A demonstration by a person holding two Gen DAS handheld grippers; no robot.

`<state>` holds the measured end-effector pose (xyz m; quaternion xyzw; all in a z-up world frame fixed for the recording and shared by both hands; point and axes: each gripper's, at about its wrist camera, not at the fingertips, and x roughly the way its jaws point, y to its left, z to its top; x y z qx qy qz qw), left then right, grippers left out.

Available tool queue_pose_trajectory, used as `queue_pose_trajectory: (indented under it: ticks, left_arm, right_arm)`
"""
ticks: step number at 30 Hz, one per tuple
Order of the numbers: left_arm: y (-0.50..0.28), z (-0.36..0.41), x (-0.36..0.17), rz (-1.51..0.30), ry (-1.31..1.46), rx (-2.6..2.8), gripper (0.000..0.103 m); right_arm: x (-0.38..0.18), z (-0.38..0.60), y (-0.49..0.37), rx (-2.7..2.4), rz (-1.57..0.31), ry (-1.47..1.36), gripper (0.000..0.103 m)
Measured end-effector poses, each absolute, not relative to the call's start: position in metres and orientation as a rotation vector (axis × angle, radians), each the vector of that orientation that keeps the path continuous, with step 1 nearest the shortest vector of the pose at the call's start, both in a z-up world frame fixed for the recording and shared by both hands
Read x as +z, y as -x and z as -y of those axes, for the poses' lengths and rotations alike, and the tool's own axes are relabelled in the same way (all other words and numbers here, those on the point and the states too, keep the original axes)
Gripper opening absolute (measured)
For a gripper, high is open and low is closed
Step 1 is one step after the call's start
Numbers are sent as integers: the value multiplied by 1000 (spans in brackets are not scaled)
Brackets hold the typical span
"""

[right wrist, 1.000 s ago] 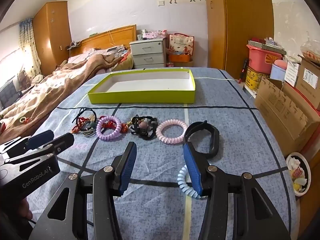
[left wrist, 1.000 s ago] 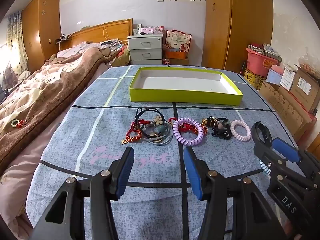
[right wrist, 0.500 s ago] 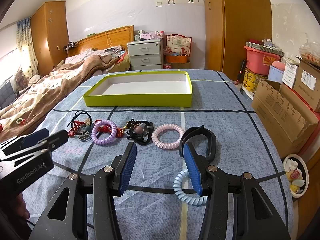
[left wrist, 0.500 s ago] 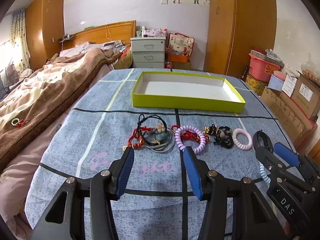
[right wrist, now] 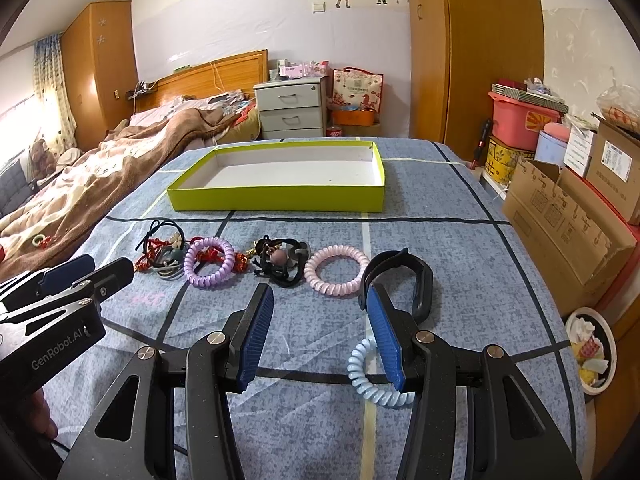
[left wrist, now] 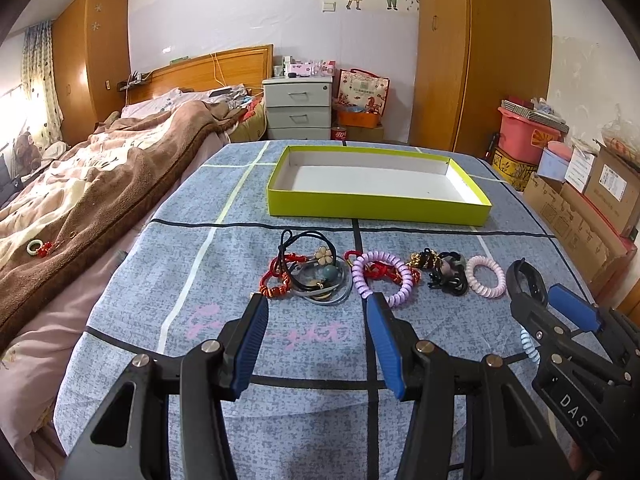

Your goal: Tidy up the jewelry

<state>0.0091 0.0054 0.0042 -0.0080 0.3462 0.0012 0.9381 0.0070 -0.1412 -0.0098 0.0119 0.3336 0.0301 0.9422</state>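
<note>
Hovering: left gripper (left wrist: 316, 308) and right gripper (right wrist: 320, 300), both jaws wide, holding nothing.
Jewelry: a row on the blue cloth (left wrist: 160, 264), near of the green tray (right wrist: 276, 200).
Lilac coil (left wrist: 382, 280): just far of left gripper.
Blue coil (right wrist: 372, 380): under right gripper.

both wrist views look down along the bedspread (left wrist: 168, 264), sharing the green tray (right wrist: 276, 200).
</note>
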Motion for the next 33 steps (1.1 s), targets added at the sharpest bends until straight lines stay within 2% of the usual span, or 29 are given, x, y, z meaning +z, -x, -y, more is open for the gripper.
queue_pose_trajectory:
  ticks: [33]
  left_arm:
    - [-8, -6, 6, -717, 18, 4, 53]
  right_arm:
    - [-11, 139, -5, 61, -682, -22, 50]
